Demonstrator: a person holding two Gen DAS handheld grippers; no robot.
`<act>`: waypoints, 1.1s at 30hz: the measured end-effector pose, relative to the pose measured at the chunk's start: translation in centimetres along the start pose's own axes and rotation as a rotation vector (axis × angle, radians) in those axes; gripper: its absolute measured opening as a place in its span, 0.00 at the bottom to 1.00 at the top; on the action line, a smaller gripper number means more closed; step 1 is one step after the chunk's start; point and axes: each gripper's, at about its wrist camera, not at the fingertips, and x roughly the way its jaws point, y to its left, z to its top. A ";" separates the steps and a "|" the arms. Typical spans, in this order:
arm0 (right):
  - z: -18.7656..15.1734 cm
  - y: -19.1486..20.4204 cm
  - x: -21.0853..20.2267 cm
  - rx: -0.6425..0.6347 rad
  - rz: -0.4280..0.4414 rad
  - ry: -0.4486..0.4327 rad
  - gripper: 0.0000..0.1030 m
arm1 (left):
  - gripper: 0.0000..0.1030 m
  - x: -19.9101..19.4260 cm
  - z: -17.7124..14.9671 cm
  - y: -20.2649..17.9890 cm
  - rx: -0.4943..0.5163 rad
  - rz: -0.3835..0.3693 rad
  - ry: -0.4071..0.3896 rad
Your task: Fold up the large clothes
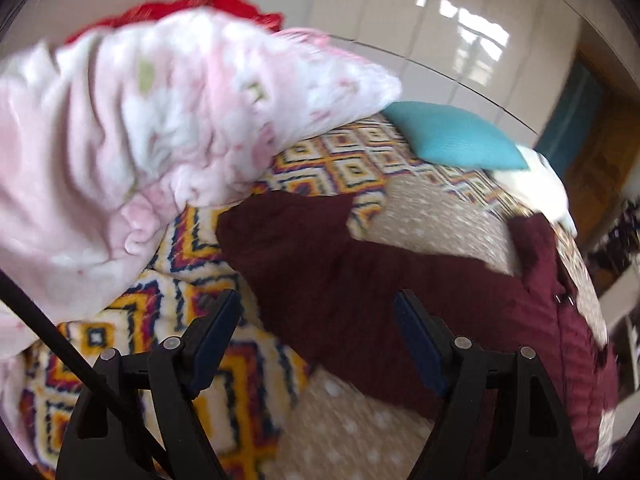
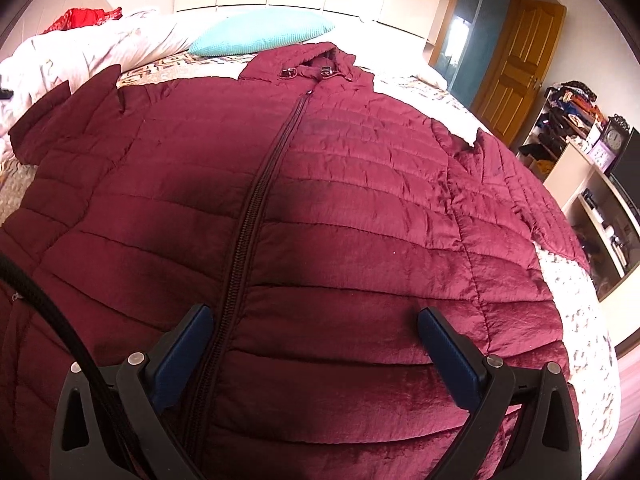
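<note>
Jacket: the maroon quilted jacket (image 2: 320, 208) lay front-up, zipped, across the bed (image 2: 576, 280).
Left tongs (image 1: 316, 344): apart, empty, above the sleeve (image 1: 320, 248).
Right tongs (image 2: 316, 344): apart, empty, over the hem.
Technique: pinch the sleeve cuff toward 12 o'clock, fold it inward flat.

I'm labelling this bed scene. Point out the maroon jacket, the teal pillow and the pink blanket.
maroon jacket (image 2: 360, 208): right wrist view, quilted front panel.
teal pillow (image 2: 260, 34): right wrist view, middle of its top.
pink blanket (image 1: 120, 128): left wrist view, bunched middle.

Maroon quilted jacket (image 2: 340, 208), teal pillow (image 2: 260, 36), pink-and-white blanket (image 1: 132, 128), diamond-patterned yellow, red and navy bedspread (image 1: 344, 160).
</note>
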 end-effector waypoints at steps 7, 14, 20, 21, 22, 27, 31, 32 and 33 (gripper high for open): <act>0.0 0.0 -0.1 0.004 0.001 -0.001 1.00 | 0.76 -6.9 -6.3 -9.1 0.152 -0.066 0.056; 0.0 -0.4 -0.1 0.021 0.024 0.003 1.00 | 0.76 -8.1 -11.7 -17.0 0.288 -0.087 0.073; -0.1 -0.5 -0.1 0.028 0.033 0.005 1.00 | 0.76 -7.5 -14.8 -21.2 0.351 -0.080 0.076; -0.1 -0.5 -0.1 0.028 0.033 0.005 1.00 | 0.76 -7.3 -15.2 -21.8 0.359 -0.083 0.081; -0.1 -0.5 -0.1 0.028 0.033 0.005 1.00 | 0.76 -7.2 -15.5 -22.2 0.364 -0.082 0.086; -0.1 -0.6 -0.1 0.031 0.035 0.006 1.00 | 0.76 -7.1 -17.2 -23.6 0.407 -0.041 0.059; -0.2 -1.5 -0.4 0.066 0.047 0.033 1.00 | 0.76 -6.0 -18.4 -23.9 0.395 -0.047 0.083; -0.3 -2.0 -0.6 0.085 0.045 0.036 1.00 | 0.76 -5.6 -18.7 -24.0 0.392 -0.052 0.098; -0.3 -2.6 -0.6 0.109 0.071 0.042 1.00 | 0.76 -5.2 -19.0 -24.2 0.391 -0.053 0.110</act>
